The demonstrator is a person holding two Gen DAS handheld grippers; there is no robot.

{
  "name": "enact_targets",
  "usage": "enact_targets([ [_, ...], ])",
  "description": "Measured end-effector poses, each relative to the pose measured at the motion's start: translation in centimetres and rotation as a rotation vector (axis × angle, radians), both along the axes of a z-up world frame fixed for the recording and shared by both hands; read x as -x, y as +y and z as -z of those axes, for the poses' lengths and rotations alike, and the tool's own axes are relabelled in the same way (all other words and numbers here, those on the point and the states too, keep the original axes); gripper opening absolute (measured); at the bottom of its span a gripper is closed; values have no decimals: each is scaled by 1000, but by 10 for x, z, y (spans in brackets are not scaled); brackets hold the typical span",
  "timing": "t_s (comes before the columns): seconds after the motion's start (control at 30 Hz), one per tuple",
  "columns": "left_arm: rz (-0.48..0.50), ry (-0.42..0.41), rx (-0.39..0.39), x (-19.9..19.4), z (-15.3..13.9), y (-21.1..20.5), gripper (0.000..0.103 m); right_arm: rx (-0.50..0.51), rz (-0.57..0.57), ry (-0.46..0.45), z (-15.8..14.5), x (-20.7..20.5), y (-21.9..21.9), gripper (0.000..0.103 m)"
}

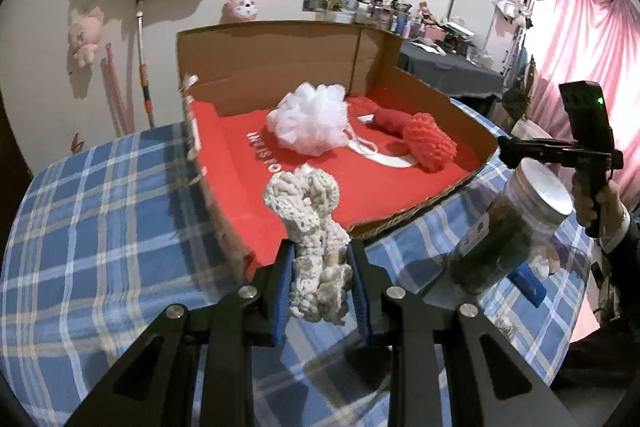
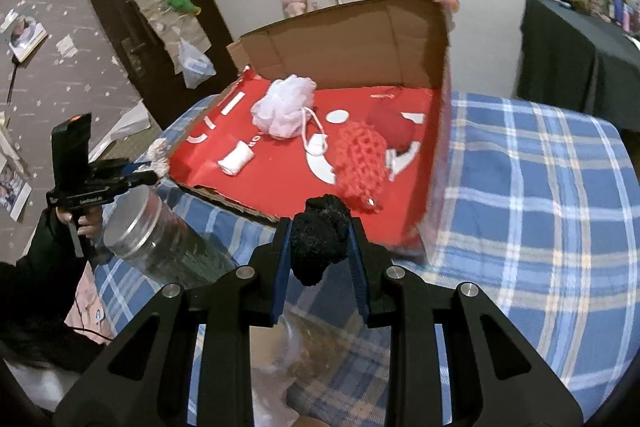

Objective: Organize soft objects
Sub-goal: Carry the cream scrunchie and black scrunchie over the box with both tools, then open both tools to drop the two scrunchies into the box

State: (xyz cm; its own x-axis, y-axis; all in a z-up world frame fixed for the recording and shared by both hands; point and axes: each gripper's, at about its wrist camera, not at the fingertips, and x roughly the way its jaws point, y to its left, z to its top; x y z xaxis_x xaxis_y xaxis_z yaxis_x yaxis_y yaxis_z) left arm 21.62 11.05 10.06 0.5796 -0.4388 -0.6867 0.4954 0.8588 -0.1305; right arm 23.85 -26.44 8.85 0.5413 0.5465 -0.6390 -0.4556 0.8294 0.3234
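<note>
My left gripper (image 1: pixel 321 251) is shut on a cream crochet piece (image 1: pixel 304 203), held just over the near edge of a cardboard box (image 1: pixel 280 63) with a red floor. In the box lie a white mesh pouf (image 1: pixel 310 121), a red crochet piece (image 1: pixel 430 143) and a red cloth roll (image 1: pixel 390 121). My right gripper (image 2: pixel 319 227) is shut on a black fuzzy ball (image 2: pixel 320 245) at the front rim of the box (image 2: pixel 352 39), near the red crochet piece (image 2: pixel 360 163). A small white roll (image 2: pixel 236 159) lies near the pouf (image 2: pixel 284 107). Each view shows the other gripper at its side.
A clear jar with a silver lid (image 1: pixel 532 203) (image 2: pixel 160 239) lies tilted on the blue plaid tablecloth (image 1: pixel 100 227) between the two grippers. A hand and dark sleeve (image 1: pixel 600 211) hold the right gripper. Plush toys and bags hang on the wall behind.
</note>
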Motion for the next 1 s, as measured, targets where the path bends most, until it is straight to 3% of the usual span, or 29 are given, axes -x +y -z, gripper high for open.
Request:
enact_targets([
  [0.2,58,-12,-6,-20,-13,-32,28,14,-77,4,-10,-20,24,26],
  [0.37,114,33,-30,-43,-14,-71,29,45,-148,34,-13,-46,53,26],
  [0.63,124,166,-100,-86,4,-108,29,154,-195,111,-5,-86,95,26],
  [1.0,120,234,-188,-111,26,-125,33,314,-207,224,20,-121,129,27],
])
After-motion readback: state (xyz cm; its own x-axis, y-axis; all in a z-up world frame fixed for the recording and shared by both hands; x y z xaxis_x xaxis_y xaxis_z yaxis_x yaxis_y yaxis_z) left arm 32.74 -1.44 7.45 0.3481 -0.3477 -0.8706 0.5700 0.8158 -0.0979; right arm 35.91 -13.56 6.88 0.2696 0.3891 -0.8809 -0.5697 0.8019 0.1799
